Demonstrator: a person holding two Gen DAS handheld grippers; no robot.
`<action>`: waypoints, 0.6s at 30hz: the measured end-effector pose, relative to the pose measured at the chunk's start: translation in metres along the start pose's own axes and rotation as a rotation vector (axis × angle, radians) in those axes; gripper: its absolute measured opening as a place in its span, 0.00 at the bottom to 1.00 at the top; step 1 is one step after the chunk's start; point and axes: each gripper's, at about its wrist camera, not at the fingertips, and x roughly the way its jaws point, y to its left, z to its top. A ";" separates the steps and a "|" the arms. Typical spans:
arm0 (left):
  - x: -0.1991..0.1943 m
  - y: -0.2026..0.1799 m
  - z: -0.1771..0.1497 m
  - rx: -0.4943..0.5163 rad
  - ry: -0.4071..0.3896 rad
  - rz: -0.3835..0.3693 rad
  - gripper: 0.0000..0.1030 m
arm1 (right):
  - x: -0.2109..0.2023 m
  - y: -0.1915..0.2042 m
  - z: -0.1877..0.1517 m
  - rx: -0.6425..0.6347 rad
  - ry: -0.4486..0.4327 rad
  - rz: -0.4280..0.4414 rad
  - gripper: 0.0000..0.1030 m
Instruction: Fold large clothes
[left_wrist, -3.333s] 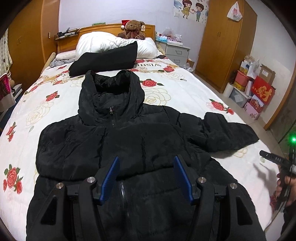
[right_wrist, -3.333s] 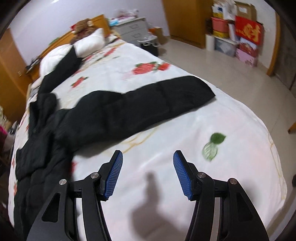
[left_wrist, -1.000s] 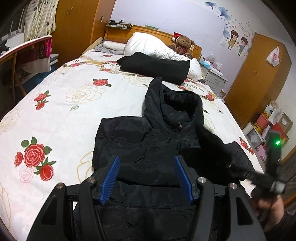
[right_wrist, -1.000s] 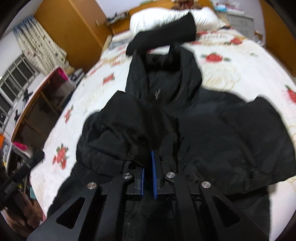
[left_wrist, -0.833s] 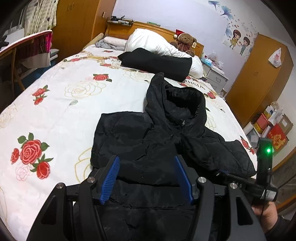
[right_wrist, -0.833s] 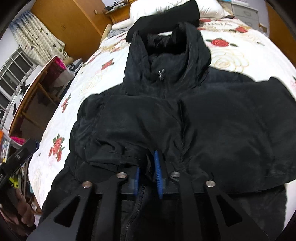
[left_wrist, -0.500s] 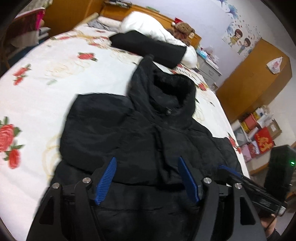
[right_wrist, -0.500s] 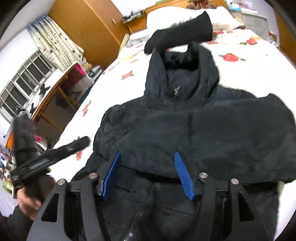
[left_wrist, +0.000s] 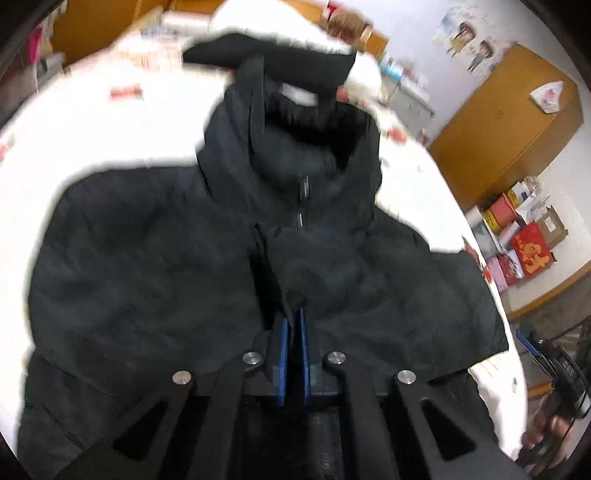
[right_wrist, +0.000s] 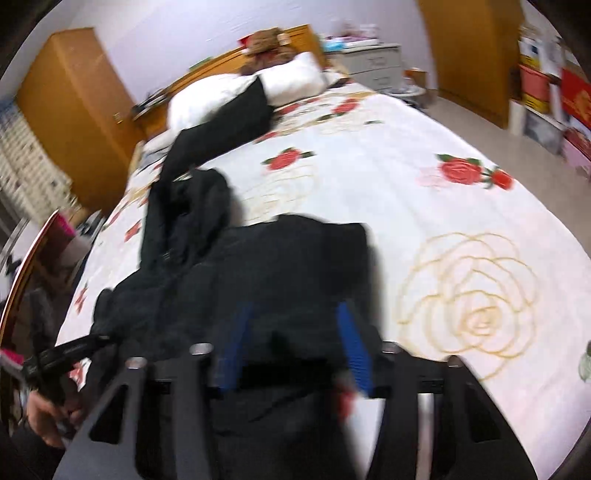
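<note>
Black jacket (left_wrist: 155, 266) flat on rose-print bedspread (right_wrist: 461, 206), hood toward pillow (right_wrist: 236, 92). My left gripper (left_wrist: 292, 325) pinched tight on jacket front fabric. My right gripper (right_wrist: 295, 328) over jacket's right edge, jaws closing, pads not pressing fabric.

Both wrist views look steeply down, close over the black jacket (left_wrist: 184, 266) on the bed (right_wrist: 424, 206); headboard toward twelve o'clock.

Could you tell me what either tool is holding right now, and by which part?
The left tool pinches the black jacket at its front, mid-chest; the closing right tool grips nothing.
</note>
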 end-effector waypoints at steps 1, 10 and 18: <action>-0.009 0.001 0.001 0.015 -0.033 0.022 0.05 | -0.001 -0.003 0.001 0.002 -0.006 -0.003 0.35; -0.015 0.049 0.006 -0.001 -0.047 0.139 0.05 | 0.055 0.030 0.006 -0.110 0.082 0.010 0.20; 0.020 0.062 -0.004 0.049 -0.012 0.199 0.06 | 0.118 0.039 -0.018 -0.172 0.214 -0.027 0.18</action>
